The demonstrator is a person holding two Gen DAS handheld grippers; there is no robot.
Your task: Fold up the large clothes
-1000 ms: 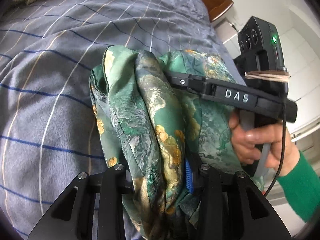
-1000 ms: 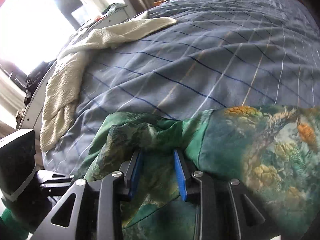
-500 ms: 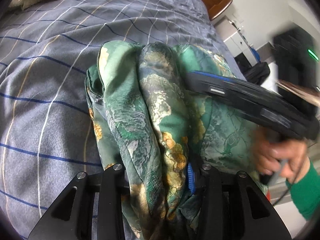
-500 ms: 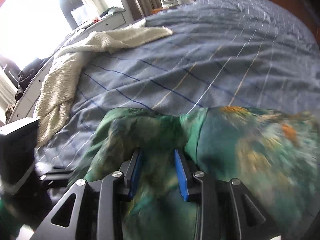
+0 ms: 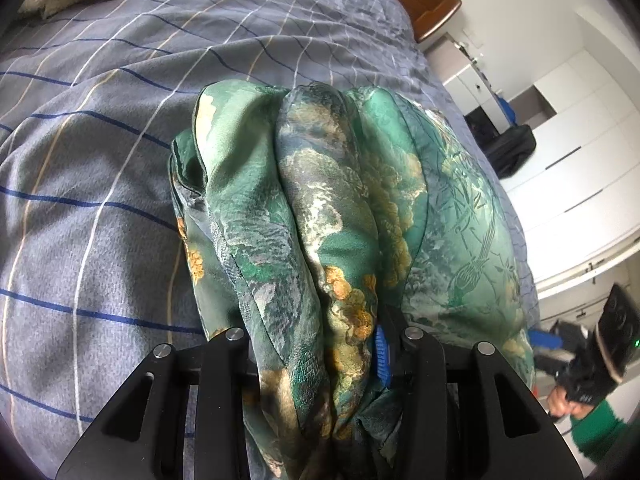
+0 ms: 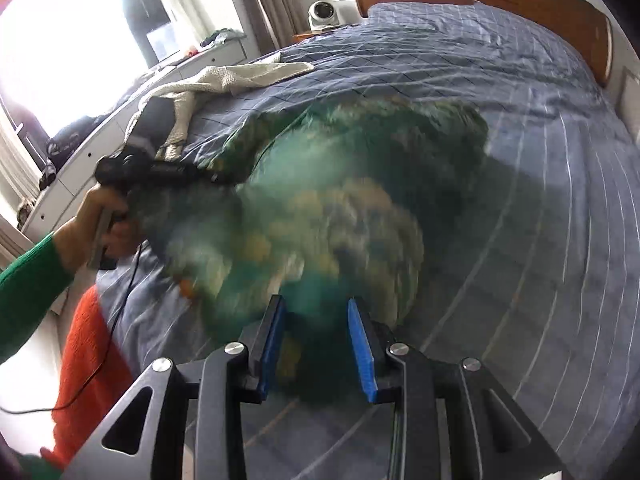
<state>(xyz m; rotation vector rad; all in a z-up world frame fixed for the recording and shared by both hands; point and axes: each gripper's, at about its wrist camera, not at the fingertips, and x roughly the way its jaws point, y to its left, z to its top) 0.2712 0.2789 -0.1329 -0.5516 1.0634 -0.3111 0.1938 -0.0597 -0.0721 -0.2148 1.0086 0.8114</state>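
Left wrist view: left gripper point(image 5: 316, 344) clamps the bunched green silk garment point(image 5: 320, 200), hiding its left pad; right gripper point(image 6: 316, 344) gapes, the garment ahead motion-blurred.

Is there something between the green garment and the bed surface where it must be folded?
Nothing visible. The green garment is bunched in the left hand-held gripper directly over bare blue plaid bedding. The cream knit lies far off, near the bed's edge.
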